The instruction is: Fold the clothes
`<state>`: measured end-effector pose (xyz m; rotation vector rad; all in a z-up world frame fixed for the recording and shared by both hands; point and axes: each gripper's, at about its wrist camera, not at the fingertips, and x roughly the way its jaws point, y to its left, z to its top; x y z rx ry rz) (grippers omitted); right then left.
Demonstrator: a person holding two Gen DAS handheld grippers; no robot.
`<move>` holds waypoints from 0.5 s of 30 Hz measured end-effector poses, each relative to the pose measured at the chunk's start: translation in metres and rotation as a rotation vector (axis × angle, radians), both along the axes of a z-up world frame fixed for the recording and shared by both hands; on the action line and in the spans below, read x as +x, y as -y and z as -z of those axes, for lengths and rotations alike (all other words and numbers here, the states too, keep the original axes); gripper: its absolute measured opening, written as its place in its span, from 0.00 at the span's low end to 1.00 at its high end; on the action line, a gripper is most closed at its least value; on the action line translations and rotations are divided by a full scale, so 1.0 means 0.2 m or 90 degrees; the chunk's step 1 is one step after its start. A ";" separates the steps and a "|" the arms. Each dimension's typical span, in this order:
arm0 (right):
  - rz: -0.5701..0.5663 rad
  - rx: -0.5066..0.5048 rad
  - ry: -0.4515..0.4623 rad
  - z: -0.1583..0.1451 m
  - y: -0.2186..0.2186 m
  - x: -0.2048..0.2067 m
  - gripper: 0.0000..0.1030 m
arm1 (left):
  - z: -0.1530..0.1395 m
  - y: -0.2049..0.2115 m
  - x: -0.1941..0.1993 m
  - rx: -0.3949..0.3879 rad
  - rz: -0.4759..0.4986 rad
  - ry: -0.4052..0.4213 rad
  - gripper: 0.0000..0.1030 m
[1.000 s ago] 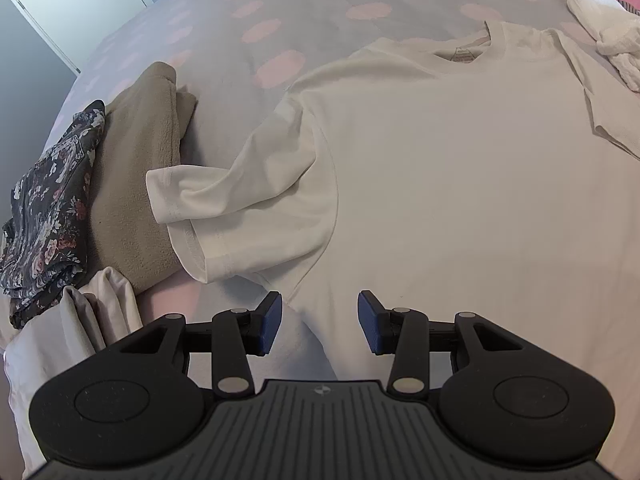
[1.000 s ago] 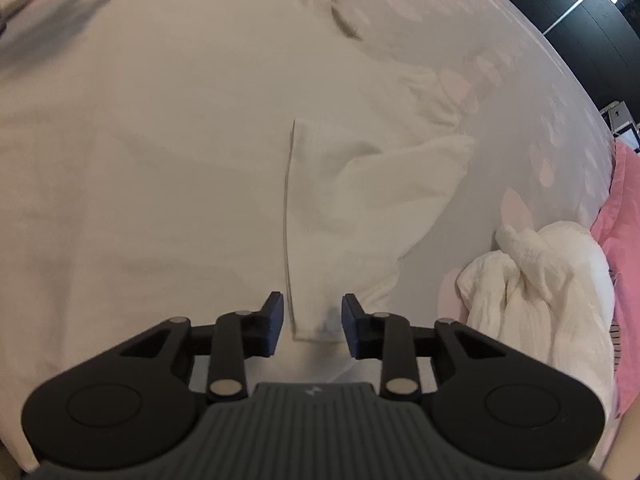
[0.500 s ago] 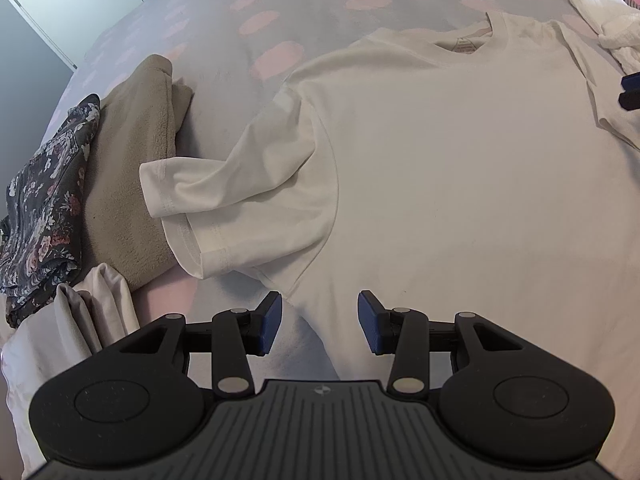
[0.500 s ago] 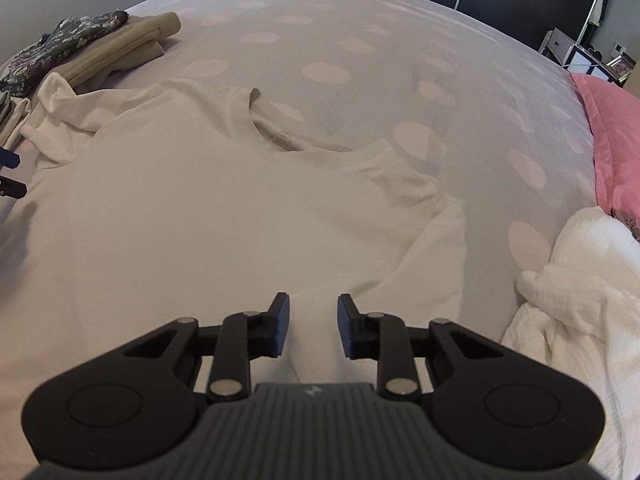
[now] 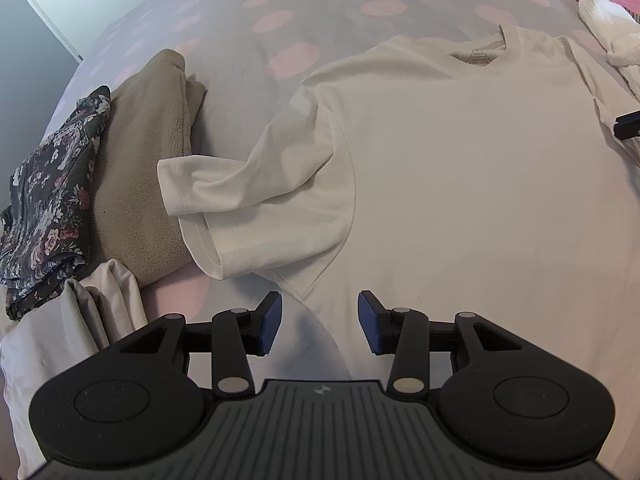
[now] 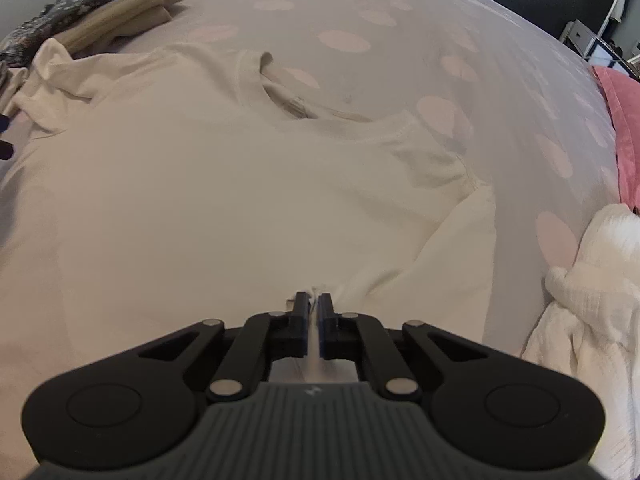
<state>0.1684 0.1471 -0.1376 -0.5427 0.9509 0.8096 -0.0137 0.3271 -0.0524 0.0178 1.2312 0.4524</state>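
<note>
We had the white T-shirt (image 5: 460,168) spread flat on the bed (image 5: 320,12), collar away from us, so its long axis ran from our grippers up toward the neckline. Our right gripper (image 6: 314,312) was at the shirt's right edge, below the right sleeve (image 6: 460,248), and its jaws were closing on a small ridge of the cloth; the fabric stood pinched between the two pads. Our left gripper (image 5: 319,322) hung with its jaws released, nothing between them, just above the shirt's left side seam under the armpit. The left sleeve (image 5: 240,200) lay crumpled outward, its cuff resting partly on the folded beige garment (image 5: 148,152) beside it.

In our judgement the coming move turned on this: each gripper stood at its own side edge of the shirt, and the body lay between them. The right side was already taken, so it could be carried inward, toward the left, along a fold line parallel to the long axis. The left hand was nearer to the wrinkled sleeve. The white bundle (image 6: 592,300) lay close at the right and could catch the sleeve.
</note>
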 end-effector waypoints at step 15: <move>0.043 0.045 -0.049 -0.05 0.07 0.07 0.28 | -0.05 -0.09 -0.05 0.004 -0.032 0.018 0.38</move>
